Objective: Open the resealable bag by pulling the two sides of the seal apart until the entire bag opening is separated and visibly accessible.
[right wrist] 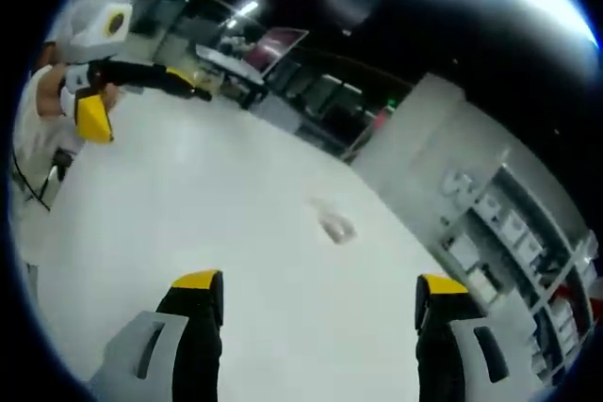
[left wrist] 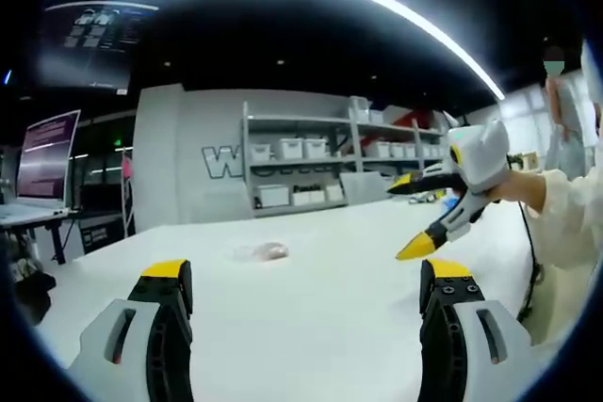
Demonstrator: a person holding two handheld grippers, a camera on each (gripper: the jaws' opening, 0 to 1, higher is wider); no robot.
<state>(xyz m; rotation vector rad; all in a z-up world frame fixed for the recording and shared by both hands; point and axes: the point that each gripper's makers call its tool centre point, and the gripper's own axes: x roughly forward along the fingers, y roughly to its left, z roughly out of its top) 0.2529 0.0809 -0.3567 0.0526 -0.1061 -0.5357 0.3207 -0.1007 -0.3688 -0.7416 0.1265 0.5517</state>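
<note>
Both hand-held grippers, left (left wrist: 303, 275) and right (right wrist: 316, 289), gape above the surface (left wrist: 311, 327); the flat, slippery bag (left wrist: 261, 251) could slide away.

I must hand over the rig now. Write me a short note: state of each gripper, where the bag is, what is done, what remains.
Left gripper: open, empty, above the white table.
Right gripper: open, empty, also above the table.
Resealable bag: lies flat on the table ahead of both grippers, apart from them; neither touches it.
Done: nothing yet; the seal is too small to judge.
Left: bring both grippers to the bag, grip each side of the seal, pull apart along the whole opening.
</note>
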